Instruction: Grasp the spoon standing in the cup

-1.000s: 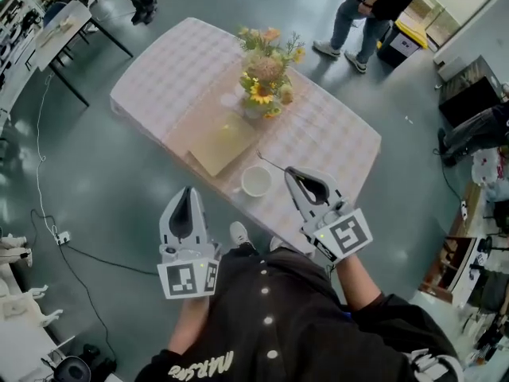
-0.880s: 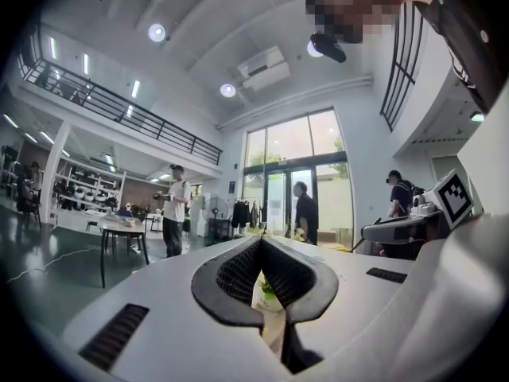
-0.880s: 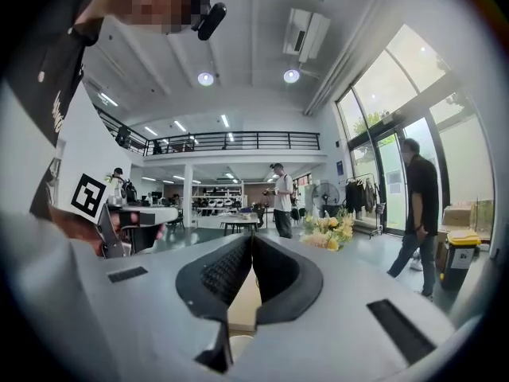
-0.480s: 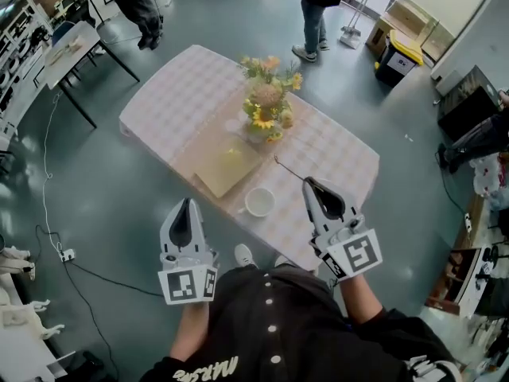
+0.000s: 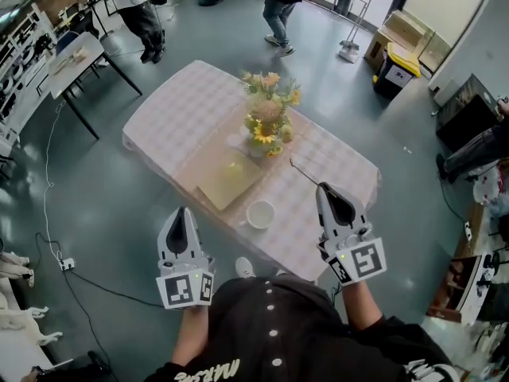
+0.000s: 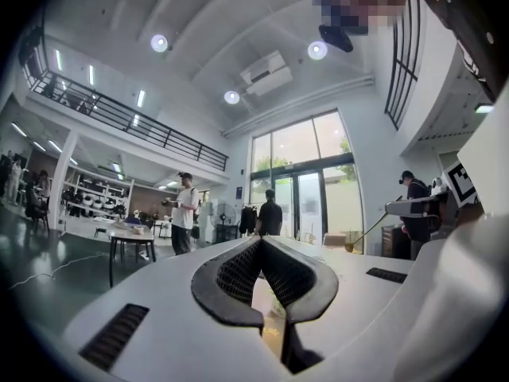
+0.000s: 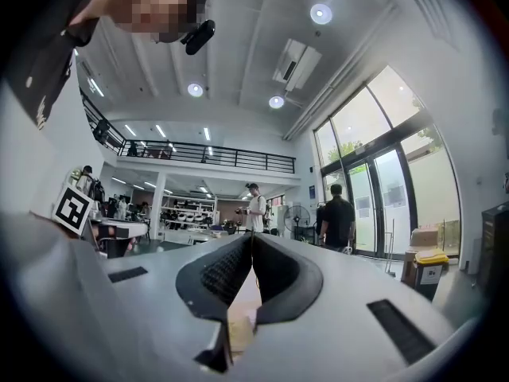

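Big open hall, grey-green floor [image 5: 95,181], a couple of people walking around at the far end. The counter [image 5: 175,94] has a checked cloth on it, a bunch of flowers [image 5: 269,118] in the middle, a tan mat [image 5: 227,177] right next to them, and a white cup [image 5: 260,213] near the front edge. The spoon [image 5: 305,173] is clear of the cup, up in the air to its right. It's pinched at one end by the right claw [image 5: 324,188], which is clamped tight on it, and the free end points toward the flowers. The left claw [image 5: 181,213] is closed too, tips together with nothing between them, off the counter's front edge and left of the cup.
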### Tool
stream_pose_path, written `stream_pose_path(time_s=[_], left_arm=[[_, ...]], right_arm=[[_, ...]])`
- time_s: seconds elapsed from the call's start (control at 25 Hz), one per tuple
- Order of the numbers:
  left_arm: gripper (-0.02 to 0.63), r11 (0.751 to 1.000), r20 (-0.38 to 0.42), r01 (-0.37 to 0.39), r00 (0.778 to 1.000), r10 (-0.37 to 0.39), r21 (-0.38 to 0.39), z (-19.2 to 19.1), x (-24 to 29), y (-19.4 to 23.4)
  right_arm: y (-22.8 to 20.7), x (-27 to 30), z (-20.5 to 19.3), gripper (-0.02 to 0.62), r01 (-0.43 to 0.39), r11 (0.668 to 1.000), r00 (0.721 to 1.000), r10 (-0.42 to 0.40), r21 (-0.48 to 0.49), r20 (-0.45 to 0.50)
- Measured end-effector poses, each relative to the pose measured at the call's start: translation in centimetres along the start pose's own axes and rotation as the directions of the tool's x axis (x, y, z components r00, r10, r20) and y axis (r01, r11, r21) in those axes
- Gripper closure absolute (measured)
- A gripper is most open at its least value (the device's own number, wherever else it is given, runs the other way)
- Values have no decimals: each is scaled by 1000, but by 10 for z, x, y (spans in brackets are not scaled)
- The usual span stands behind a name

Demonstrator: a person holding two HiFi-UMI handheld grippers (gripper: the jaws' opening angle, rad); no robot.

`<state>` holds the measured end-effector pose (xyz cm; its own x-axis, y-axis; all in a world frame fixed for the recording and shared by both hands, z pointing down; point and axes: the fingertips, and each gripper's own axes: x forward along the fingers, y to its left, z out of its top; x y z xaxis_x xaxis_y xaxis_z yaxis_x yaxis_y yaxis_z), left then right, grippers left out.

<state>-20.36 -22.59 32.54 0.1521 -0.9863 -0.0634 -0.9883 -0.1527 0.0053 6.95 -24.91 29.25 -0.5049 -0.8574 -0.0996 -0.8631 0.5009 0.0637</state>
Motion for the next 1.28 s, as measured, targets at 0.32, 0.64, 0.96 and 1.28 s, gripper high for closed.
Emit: stream_pose_path(time_s=[0.32, 0.64, 0.96, 1.28], left_arm=[[589, 999, -4, -31, 1000, 31, 20, -1, -7, 16], [589, 999, -4, -33, 999, 33, 27, 0, -9, 13], [589, 999, -4, -32, 999, 32, 30, 1, -9, 12], [589, 999, -10, -28, 1000, 29, 31, 0, -11, 11]], right_arm=[[-9, -4, -4, 589, 36, 999, 999, -36, -8, -2], [-8, -2, -6, 590, 26, 999, 1000, -27, -27, -13], [-6, 2, -7, 591, 13, 999, 1000, -13, -30, -16], [-2, 3, -13, 591, 2, 1000, 1000, -3, -29, -29]])
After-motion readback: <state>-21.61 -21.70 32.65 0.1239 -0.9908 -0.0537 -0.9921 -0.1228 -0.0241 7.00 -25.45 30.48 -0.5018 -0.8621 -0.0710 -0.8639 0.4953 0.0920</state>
